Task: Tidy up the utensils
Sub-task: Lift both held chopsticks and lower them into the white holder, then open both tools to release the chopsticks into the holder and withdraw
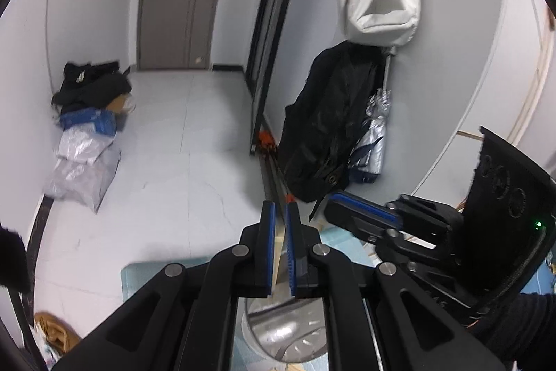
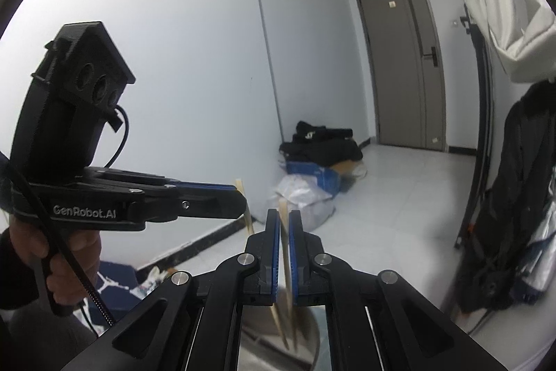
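- Both hands carry chopsticks at this point, and nothing looks set down for good yet, so I would judge the sorting to be midway at best.
- The left tongs [image 1: 280, 214] are pinched nearly shut on a pale wooden chopstick [image 1: 278, 252], which runs between the blue pads and down towards the metal container [image 1: 278, 332] below.
- That container sits on a light blue mat [image 1: 137, 273] on the counter, directly under the left tongs; its round steel rim shows between the tongs' arms.
- The right tongs [image 2: 284, 221] are likewise closed to a narrow slit, gripping a second chopstick [image 2: 284, 218] that stands nearly upright between the pads.
- Below the right tongs, two wooden sticks reach down into the pale container [image 2: 305, 336]; whether both are held or one already rests inside I cannot tell.
- From the right wrist view, the left tongs [image 2: 239, 197] sit off to the left, with their chopstick [image 2: 245, 211] poking out above and below the closed tips.
- From the left wrist view, the right tongs [image 1: 330, 200] sit just to the right, near but not touching the left pair.
- What seems left: lower each stick into the container and let go. Other utensils, if any remain, are out of sight.
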A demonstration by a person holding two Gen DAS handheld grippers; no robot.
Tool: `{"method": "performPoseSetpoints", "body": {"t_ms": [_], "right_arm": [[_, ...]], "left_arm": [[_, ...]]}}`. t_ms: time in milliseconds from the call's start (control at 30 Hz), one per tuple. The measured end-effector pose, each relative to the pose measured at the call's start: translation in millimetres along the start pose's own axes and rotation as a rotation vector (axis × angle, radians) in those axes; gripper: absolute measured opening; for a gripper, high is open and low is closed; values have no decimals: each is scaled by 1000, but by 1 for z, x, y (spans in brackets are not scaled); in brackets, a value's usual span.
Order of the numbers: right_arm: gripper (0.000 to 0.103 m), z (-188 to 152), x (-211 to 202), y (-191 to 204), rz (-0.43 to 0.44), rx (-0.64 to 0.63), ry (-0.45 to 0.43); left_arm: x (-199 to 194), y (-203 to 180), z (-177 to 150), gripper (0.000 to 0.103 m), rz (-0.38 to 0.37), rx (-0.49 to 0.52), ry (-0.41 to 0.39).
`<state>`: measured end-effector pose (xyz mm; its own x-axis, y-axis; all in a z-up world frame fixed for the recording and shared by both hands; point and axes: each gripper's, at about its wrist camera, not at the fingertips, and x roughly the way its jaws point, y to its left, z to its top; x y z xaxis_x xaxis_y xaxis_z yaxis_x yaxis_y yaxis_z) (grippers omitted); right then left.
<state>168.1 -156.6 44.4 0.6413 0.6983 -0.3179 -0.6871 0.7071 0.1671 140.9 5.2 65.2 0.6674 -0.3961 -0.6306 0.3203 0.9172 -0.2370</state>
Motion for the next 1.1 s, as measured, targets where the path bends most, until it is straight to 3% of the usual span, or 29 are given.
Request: {"method": "performPoseSetpoints", "body": {"t_ms": [100,167,267,433,600,733,1000,1100], "right_arm": [[7,-2,-3,0,12,11,22],[10,-5,-8,2,3,13,33],[28,-7,-21,3,-8,39,39],[47,-9,-48,14,-50,63,39],[59,-12,-74,25,-94,87,23],[66,-13,-92,34,-113,106,7],[74,-19,-117,55,-131,129,-20],[77,-24,-121,59,-142,142,-16]], "left_arm": [[-5,6,0,16,30,-48,5],[-13,9,-2,41,63,-76,-16],[-32,12,-6,60,107,-129,-81],[-56,12,-15,78,204,-213,-145],[-70,-1,-23,81,274,-231,-175],[-81,-13,-30,91,326,-214,-210],[-95,-31,-51,93,353,-206,-234],[-99,-36,-61,99,373,-193,-251]]}}
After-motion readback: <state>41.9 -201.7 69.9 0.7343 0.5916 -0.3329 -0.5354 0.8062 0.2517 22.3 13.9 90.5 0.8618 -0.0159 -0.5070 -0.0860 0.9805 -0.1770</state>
